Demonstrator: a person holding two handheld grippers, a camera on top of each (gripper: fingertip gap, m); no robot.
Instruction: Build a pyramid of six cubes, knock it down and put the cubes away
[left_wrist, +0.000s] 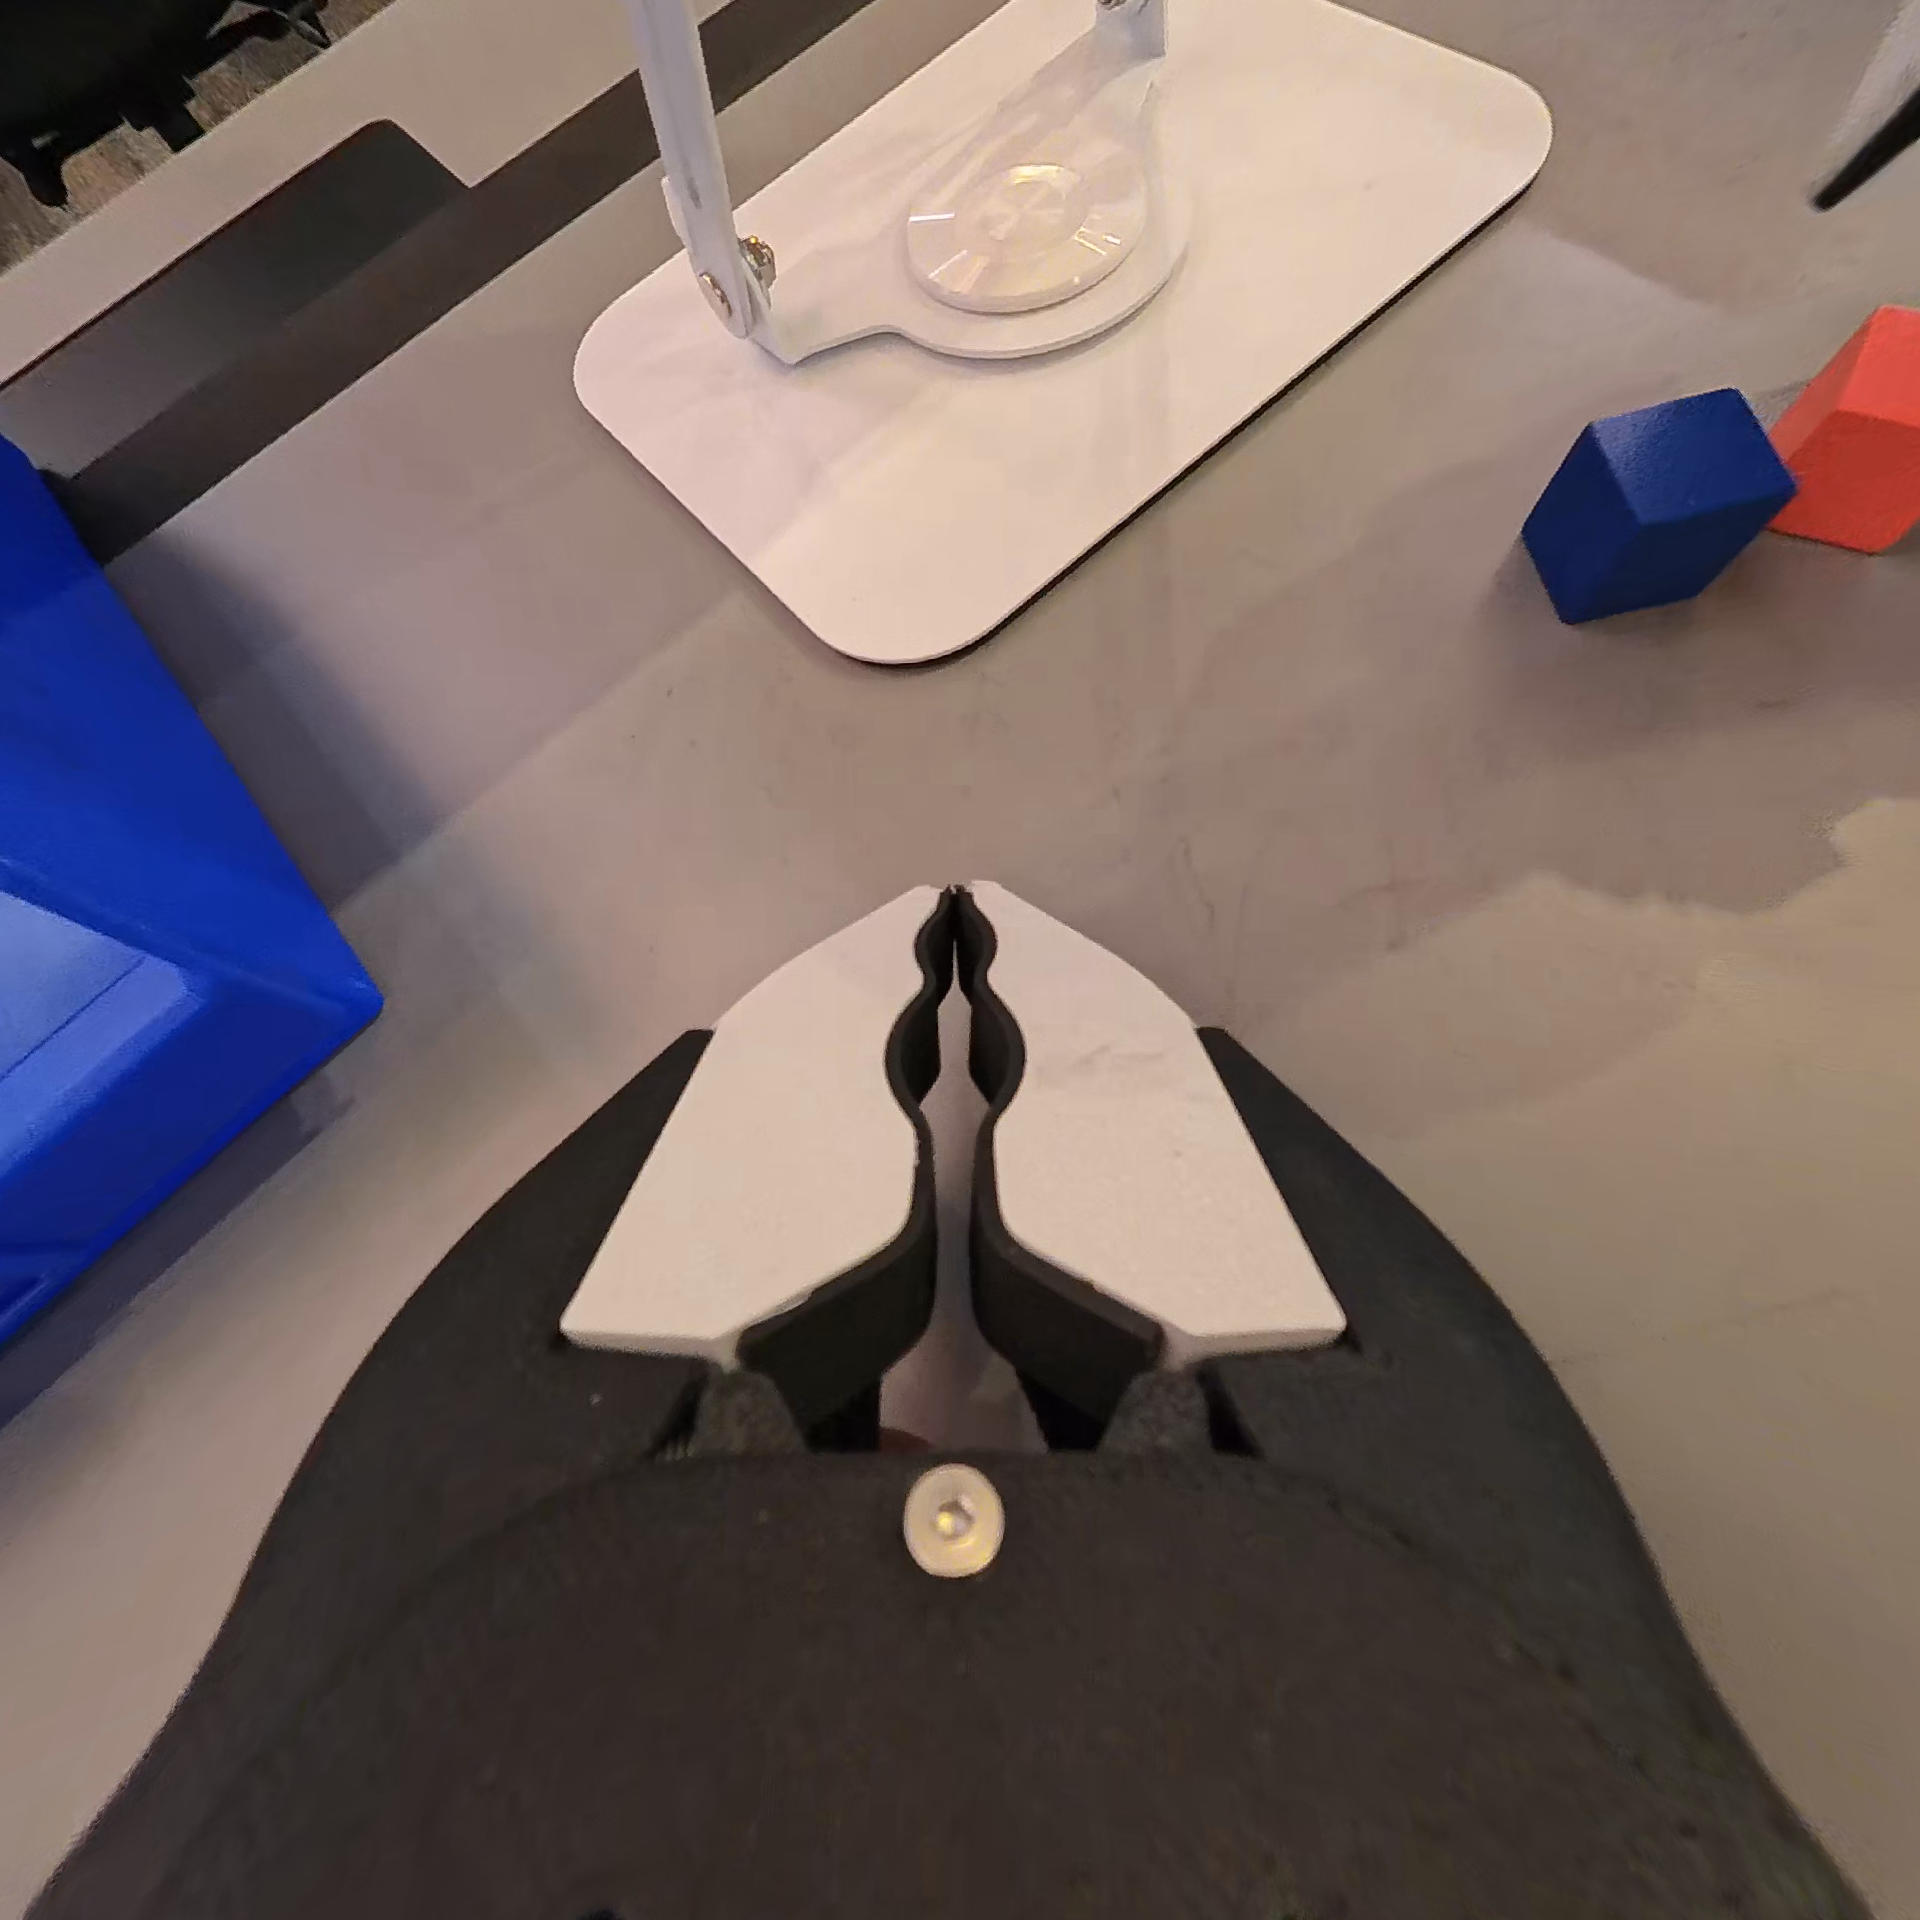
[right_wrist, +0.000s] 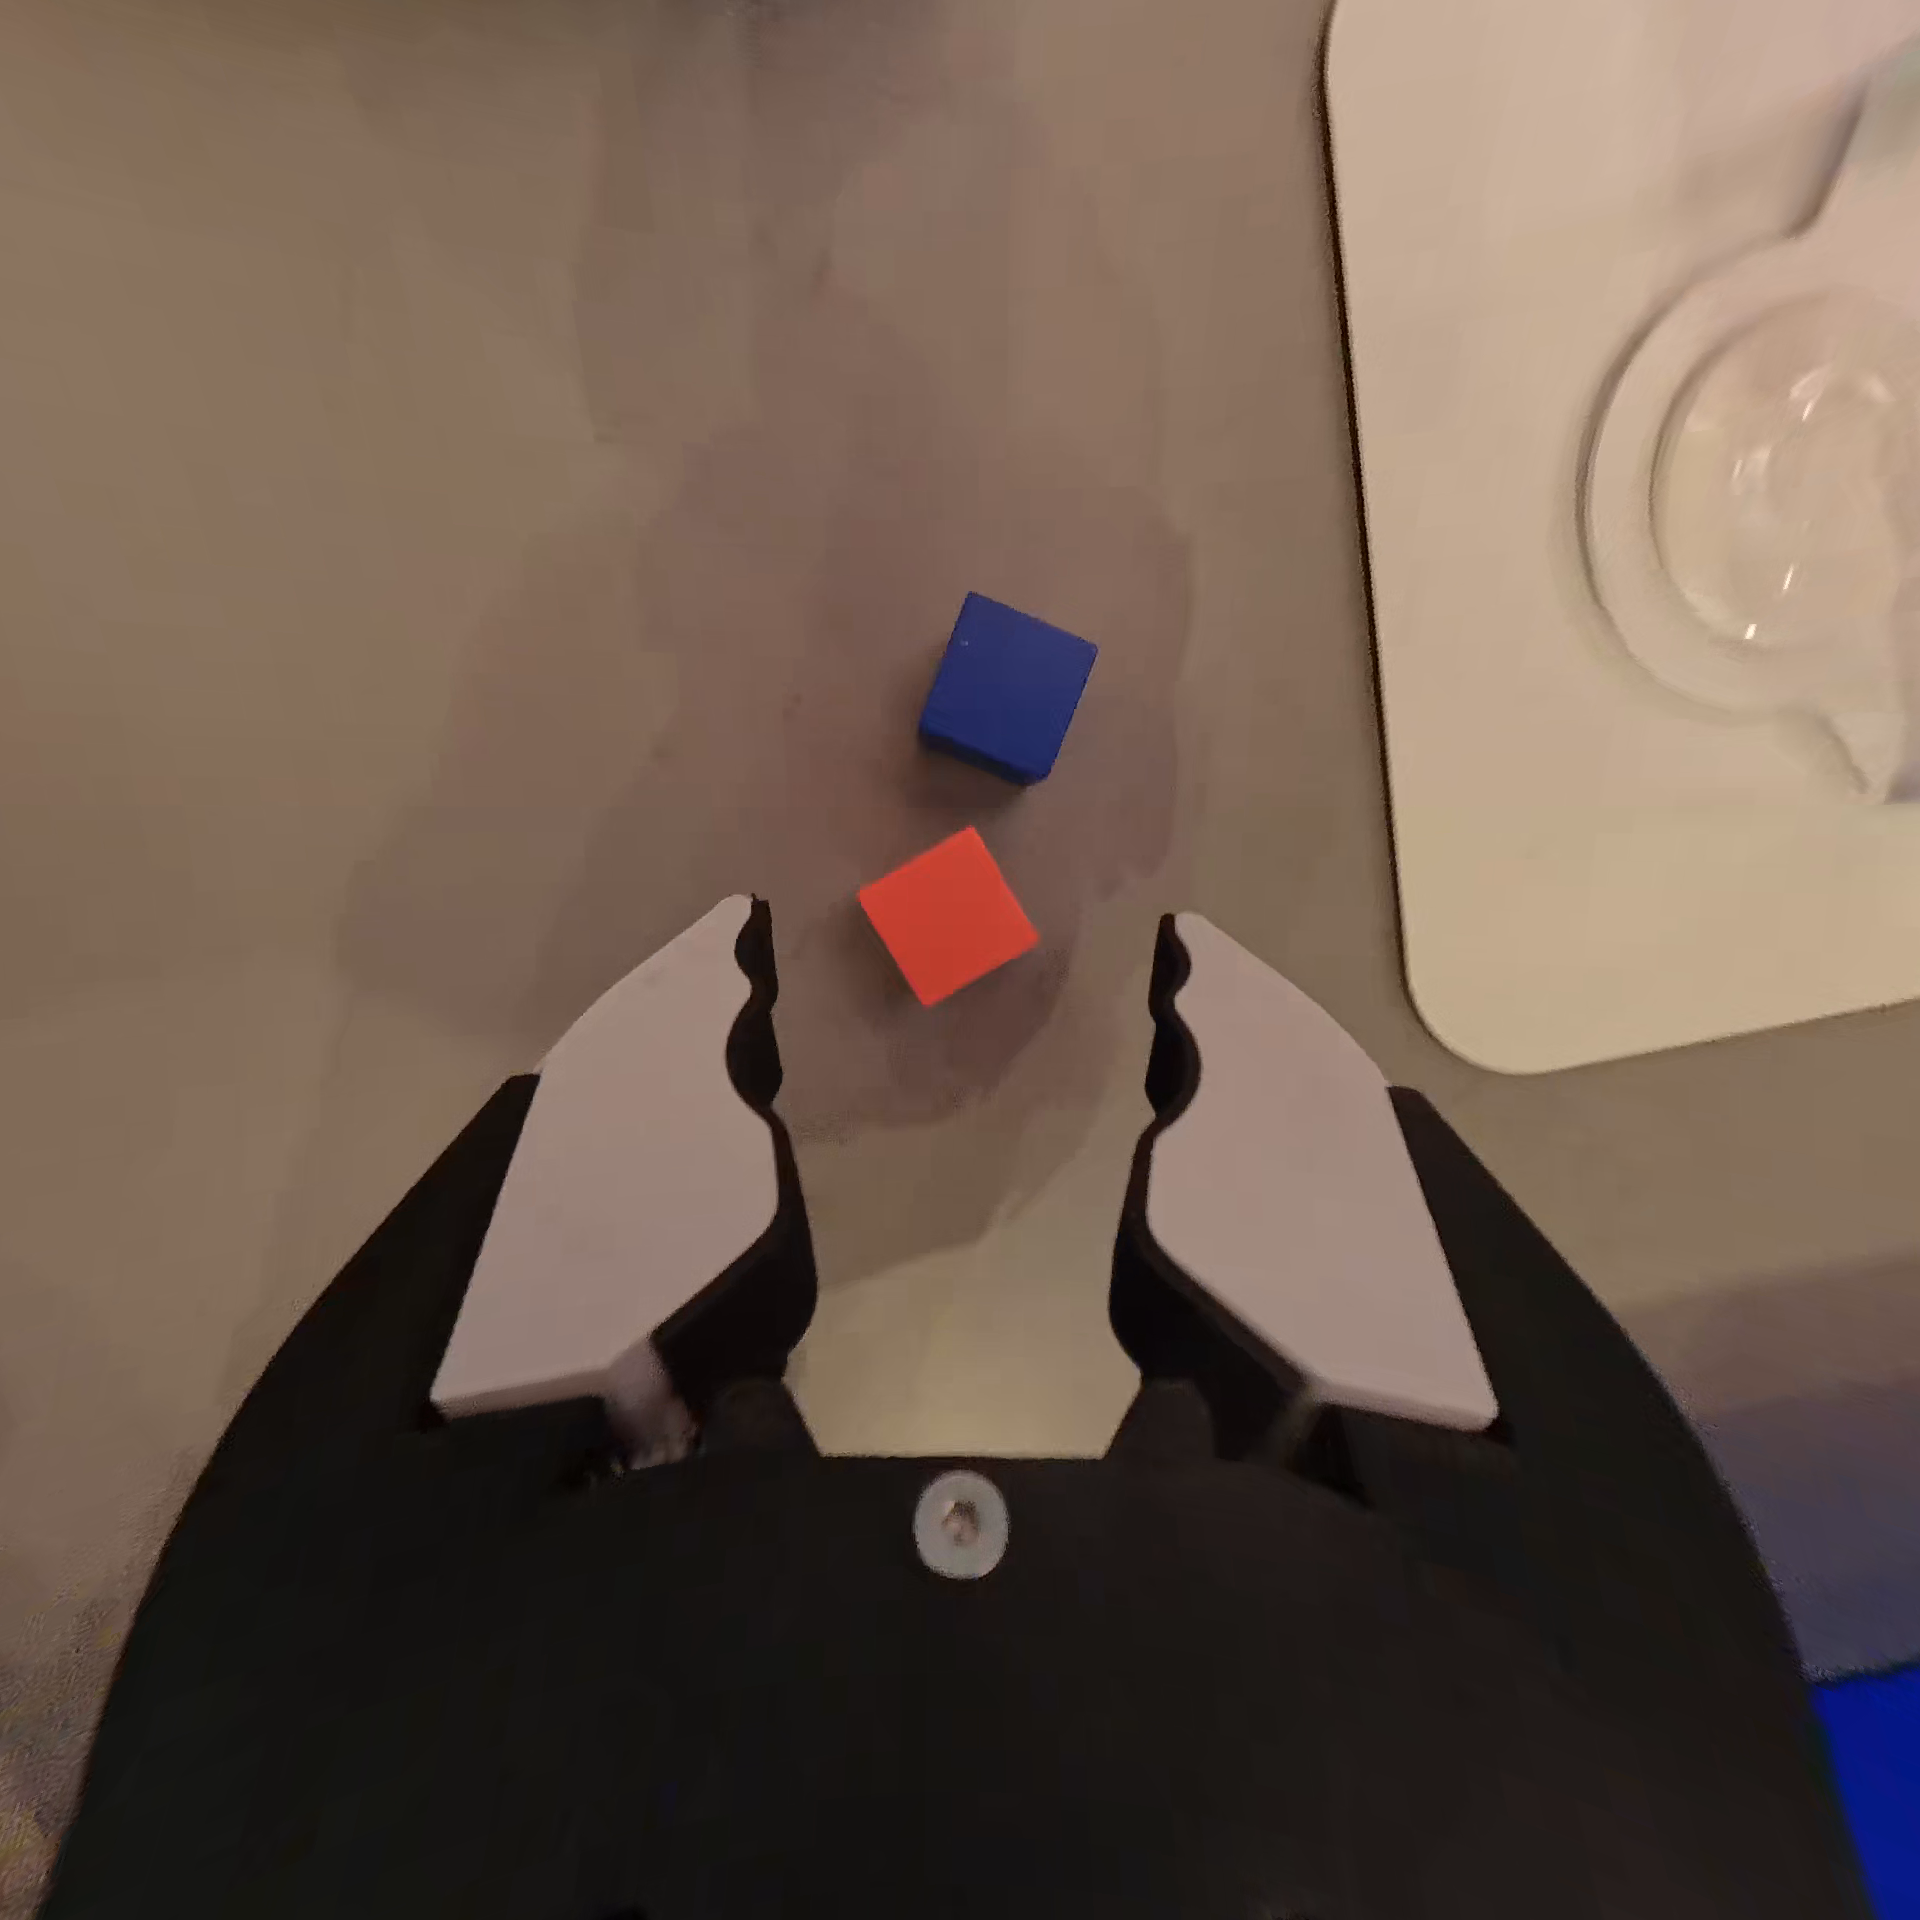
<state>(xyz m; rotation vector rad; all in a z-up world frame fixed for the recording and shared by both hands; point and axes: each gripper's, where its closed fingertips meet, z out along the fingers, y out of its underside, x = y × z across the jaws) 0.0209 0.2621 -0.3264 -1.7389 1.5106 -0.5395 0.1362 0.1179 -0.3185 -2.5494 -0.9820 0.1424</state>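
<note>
In the right wrist view a red cube (right_wrist: 948, 916) lies on the grey table, with a blue cube (right_wrist: 1006, 686) just beyond it. My right gripper (right_wrist: 964, 914) is open above the table; the red cube sits between the fingertips with a clear gap on each side, and neither pad touches it. In the left wrist view the same blue cube (left_wrist: 1654, 505) and red cube (left_wrist: 1860, 436) lie at the far right, touching. My left gripper (left_wrist: 956, 896) is shut with nothing between its pads, over bare table far from the cubes.
A blue bin (left_wrist: 156, 935) stands at the left edge of the left wrist view. A white base plate (left_wrist: 1039, 436) with a white stand arm (left_wrist: 696, 156) and a clear disc lies beyond my left gripper; it also shows in the right wrist view (right_wrist: 1558, 727). Spacing between my two grippers at the tips: around 20 cm.
</note>
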